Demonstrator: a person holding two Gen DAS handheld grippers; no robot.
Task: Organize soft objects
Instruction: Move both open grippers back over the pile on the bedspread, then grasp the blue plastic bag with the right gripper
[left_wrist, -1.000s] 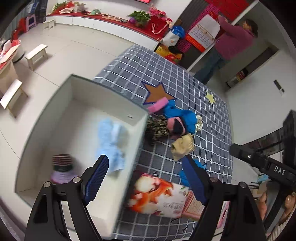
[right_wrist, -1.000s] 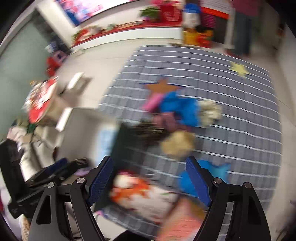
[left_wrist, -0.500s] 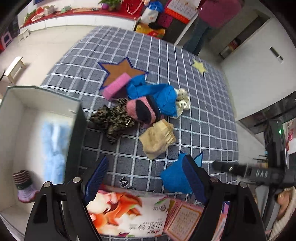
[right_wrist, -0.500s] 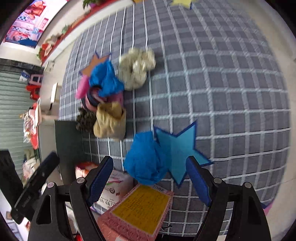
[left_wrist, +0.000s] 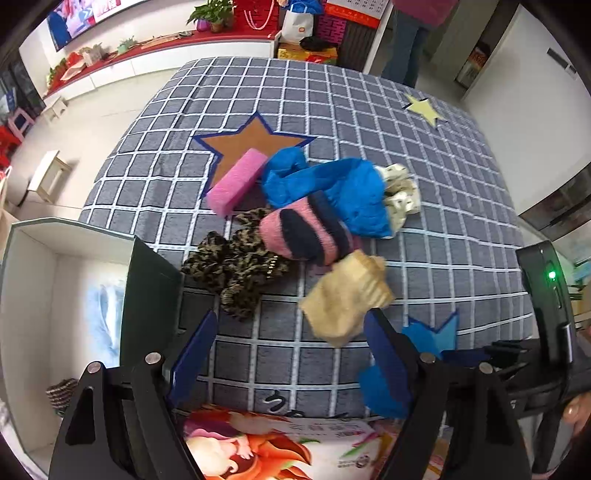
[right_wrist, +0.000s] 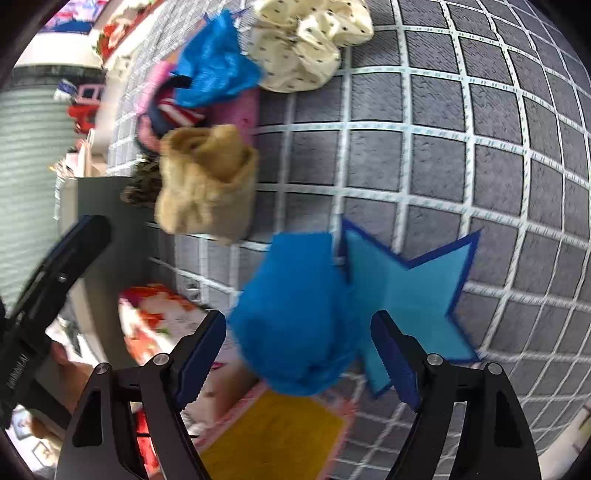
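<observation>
Straddling the blue cloth (right_wrist: 299, 317) at lower centre, your right gripper (right_wrist: 299, 354) is apart, empty. Light, floppy: pinch its bunched middle. Left gripper (left_wrist: 286, 354) apart, near the box (left_wrist: 29, 280).

Even, bright indoor light fills both my wrist views; shadows under the soft items are faint and short. Fisheye distortion bows the checked cloth (left_wrist: 369, 122) lines outward, with black vignette at every corner. In my left view the centre is sharp, while the tan cloth (left_wrist: 347, 295) at lower centre smears slightly. My right view is softer overall: the blue cloth (right_wrist: 299, 317) at lower centre and the left edge show motion blur. No strong glare appears.
</observation>
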